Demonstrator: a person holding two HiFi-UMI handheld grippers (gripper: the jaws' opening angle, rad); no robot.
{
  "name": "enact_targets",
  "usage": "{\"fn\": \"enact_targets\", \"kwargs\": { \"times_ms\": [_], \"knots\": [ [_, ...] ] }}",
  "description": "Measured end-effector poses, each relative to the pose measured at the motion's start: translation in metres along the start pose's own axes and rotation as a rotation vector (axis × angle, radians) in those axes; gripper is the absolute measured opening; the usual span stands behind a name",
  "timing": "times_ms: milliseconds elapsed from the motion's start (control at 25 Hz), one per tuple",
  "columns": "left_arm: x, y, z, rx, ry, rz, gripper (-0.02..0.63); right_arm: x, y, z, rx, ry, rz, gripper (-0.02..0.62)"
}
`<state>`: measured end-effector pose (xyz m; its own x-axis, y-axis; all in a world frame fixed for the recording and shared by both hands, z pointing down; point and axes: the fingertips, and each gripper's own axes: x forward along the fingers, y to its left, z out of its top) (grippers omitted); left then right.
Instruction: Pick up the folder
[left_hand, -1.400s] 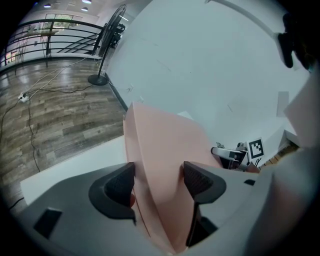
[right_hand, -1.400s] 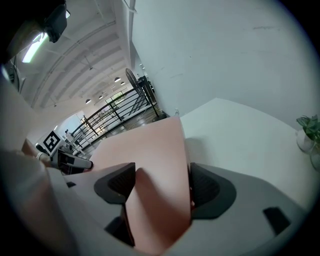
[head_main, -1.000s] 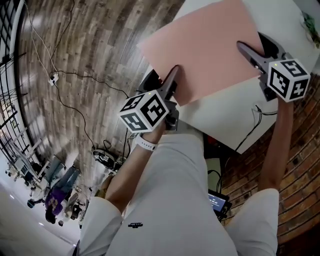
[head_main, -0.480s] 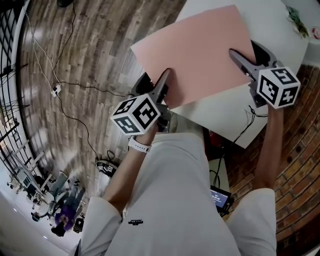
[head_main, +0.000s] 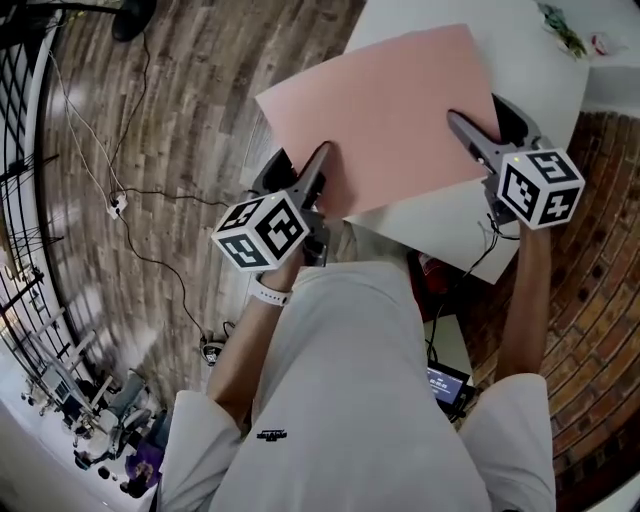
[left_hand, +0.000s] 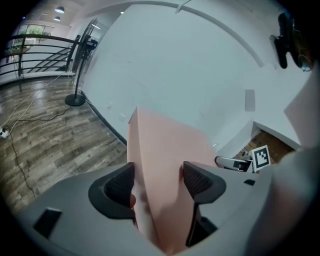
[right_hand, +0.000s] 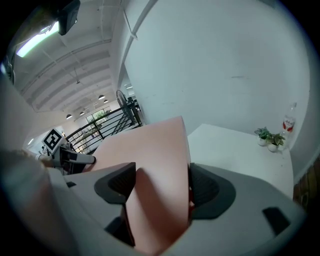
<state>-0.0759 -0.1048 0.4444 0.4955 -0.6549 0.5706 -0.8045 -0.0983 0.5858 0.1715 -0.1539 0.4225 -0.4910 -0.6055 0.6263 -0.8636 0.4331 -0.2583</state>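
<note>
Folder (head_main: 385, 110), pink and thin, held by its near edge between two grippers above the near left corner of the white table (head_main: 545, 95), with its left part hanging out over the wooden floor (head_main: 180, 120). Left gripper (head_main: 320, 160): jaws pinch the near left edge, the sheet passing between both pads in the left gripper view (left_hand: 165, 160). Right gripper (head_main: 462, 126): jaws clamp the near right edge, as the right gripper view (right_hand: 155, 155) shows. The folder appears raised off the tabletop and tilted. Judged light and flexible: it bows slightly between the two holds, so a single-point hold would likely let it droop or swing. Its smooth surface may slip through the pads; holds set well apart along one edge, as here, suit it best.
</note>
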Motion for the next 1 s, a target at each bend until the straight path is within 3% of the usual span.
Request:
{"fn": "enact_targets", "kwargs": {
  "times_ms": [360, 1000],
  "knots": [
    [-0.022, -0.018, 0.028, 0.120, -0.018, -0.070, 0.310, -0.038, 0.020, 0.004, 0.068, -0.112, -0.071, 0.342],
    [-0.069, -0.069, 0.096, 0.305, -0.129, -0.197, 0.310, -0.115, 0.066, 0.035, 0.150, -0.338, -0.201, 0.334]
  ]
}}
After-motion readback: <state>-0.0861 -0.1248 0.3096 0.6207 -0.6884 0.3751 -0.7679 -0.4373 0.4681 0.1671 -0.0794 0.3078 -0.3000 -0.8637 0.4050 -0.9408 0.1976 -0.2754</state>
